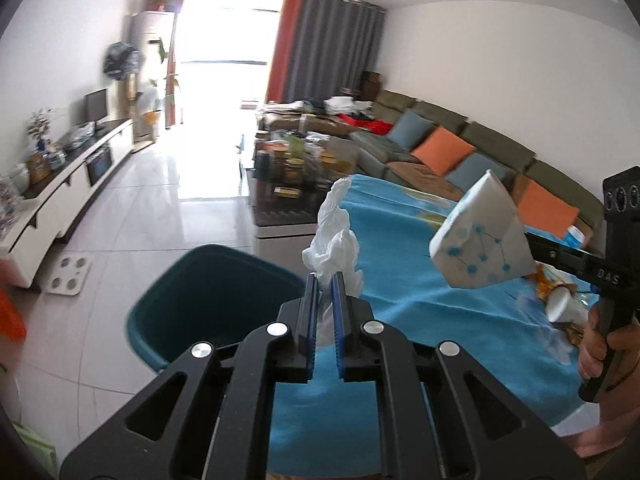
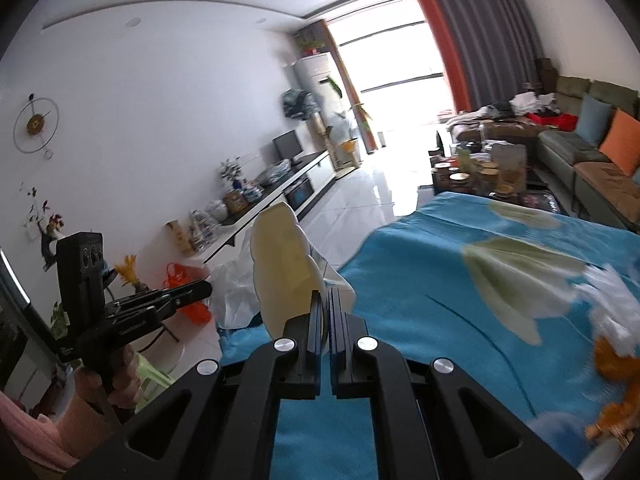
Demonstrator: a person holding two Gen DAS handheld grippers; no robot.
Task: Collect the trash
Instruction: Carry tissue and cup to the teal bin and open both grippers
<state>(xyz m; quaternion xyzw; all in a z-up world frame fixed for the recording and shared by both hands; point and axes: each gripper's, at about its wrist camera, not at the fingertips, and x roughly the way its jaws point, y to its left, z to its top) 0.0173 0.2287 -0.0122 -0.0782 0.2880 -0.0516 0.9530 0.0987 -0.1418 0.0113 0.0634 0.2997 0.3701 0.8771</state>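
Observation:
My left gripper (image 1: 326, 284) is shut on a crumpled white tissue (image 1: 334, 236), held in the air above the edge of the blue cloth-covered table (image 1: 420, 320), next to the dark teal bin (image 1: 212, 300) on the floor. My right gripper (image 2: 325, 300) is shut on a flattened white paper cup (image 2: 282, 268); from the left wrist view this cup (image 1: 480, 240) shows blue dots and hangs over the table. The left gripper also shows in the right wrist view (image 2: 188, 294). A white cup and orange wrappers (image 1: 560, 300) lie on the table at right.
A white plastic bag (image 2: 234, 296) and an orange bag (image 2: 188, 292) sit on the floor left of the table. A cluttered coffee table (image 1: 304, 160) and a sofa (image 1: 460, 148) lie beyond. A TV bench (image 1: 72, 176) runs along the left wall.

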